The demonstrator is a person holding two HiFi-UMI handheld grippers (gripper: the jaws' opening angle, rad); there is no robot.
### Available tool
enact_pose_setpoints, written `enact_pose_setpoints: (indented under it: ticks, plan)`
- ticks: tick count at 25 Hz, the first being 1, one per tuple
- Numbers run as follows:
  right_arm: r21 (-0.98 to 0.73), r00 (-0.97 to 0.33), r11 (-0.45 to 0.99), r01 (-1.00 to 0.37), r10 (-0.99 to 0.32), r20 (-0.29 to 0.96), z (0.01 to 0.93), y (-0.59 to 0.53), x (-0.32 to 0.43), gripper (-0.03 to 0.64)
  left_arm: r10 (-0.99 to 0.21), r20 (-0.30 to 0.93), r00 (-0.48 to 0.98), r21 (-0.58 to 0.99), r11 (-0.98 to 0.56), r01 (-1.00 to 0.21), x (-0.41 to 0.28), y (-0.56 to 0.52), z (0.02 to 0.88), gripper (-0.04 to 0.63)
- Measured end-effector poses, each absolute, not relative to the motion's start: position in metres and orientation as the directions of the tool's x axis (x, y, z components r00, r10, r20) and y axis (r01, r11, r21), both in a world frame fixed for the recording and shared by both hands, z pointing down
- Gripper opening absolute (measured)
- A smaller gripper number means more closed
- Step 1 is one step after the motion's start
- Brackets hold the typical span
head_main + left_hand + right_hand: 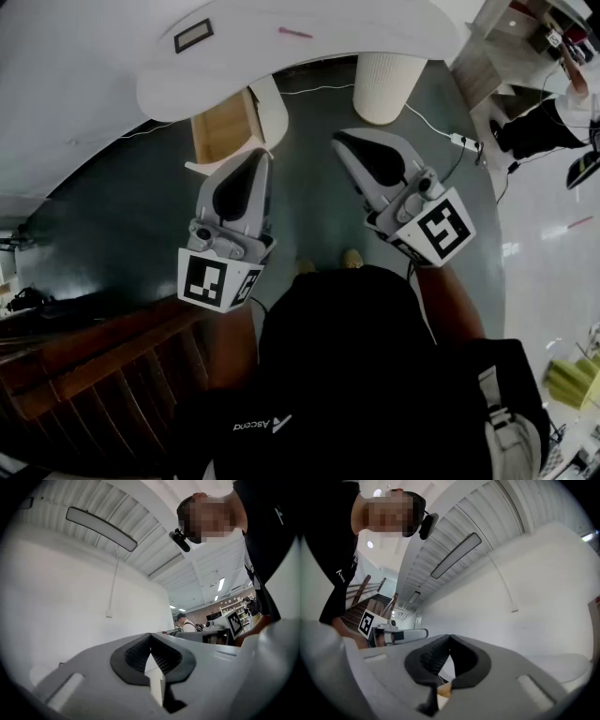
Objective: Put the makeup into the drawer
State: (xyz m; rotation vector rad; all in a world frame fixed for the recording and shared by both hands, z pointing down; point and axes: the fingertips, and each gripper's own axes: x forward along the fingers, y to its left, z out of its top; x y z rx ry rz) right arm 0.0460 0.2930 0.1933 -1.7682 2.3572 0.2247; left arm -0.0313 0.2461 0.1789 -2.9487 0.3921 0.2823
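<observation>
Drawer (225,129) sits under table (94,56), left of pedestal (386,86).

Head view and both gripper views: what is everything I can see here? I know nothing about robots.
table: one, white, across the top of the head view
flat rectangle: one, dark-edged, on the table
thin stick: one, pink, on the table
table leg: one, white and ribbed, under the table edge
drawer: one, wood inside with white sides, open, ahead of the left gripper
cable: one, white, on the floor right of the leg
floor: dark green
stair railing: brown wood, bottom left
ceiling lamp: one, long, overhead
left gripper: grey-white, jaws together, empty
right gripper: grey-white, jaws together, empty
person's shirt: black, bottom centre
</observation>
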Motion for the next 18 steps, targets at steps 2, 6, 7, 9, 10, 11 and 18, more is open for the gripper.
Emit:
enact_pose_setpoints:
  ticks: [2,6,7,9,10,11,18]
  plan:
    - [0.012,-0.272,0.277,-0.961,-0.932,-0.238,0.196,0.296,0.049,0.003,-0.246,-0.202,0.948,-0.128,-0.953,-0.275,-0.029,0.248,0.181,0.009]
    - [-0.009,-0.286,0.297,-0.955,-0.925,-0.251,0.196,0.301,0.056,0.003,-0.254,-0.198,0.947,-0.131,-0.95,-0.283,-0.021,0.253,0.181,0.01]
    - [-0.011,-0.284,0.297,-0.955,-0.924,-0.257,0.195,0.302,0.059,0.003,-0.257,-0.199,0.946,-0.133,-0.949,-0.286,-0.019,0.254,0.181,0.01]
    - [-0.001,-0.28,0.29,-0.957,-0.924,-0.26,0.196,0.305,0.067,0.003,-0.265,-0.201,0.943,-0.136,-0.946,-0.295,-0.013,0.255,0.179,0.01]
    - [0.001,-0.281,0.291,-0.957,-0.923,-0.263,0.196,0.306,0.071,0.003,-0.27,-0.202,0.941,-0.137,-0.944,-0.3,-0.01,0.255,0.179,0.01]
    - [-0.001,-0.286,0.297,-0.955,-0.92,-0.268,0.194,0.306,0.073,0.003,-0.276,-0.202,0.94,-0.138,-0.942,-0.306,-0.007,0.255,0.178,0.011]
    - [0.014,-0.327,0.335,-0.942,-0.909,-0.257,0.192,0.3,0.097,0.003,-0.312,-0.203,0.928,-0.154,-0.926,-0.345,0.02,0.249,0.174,0.011]
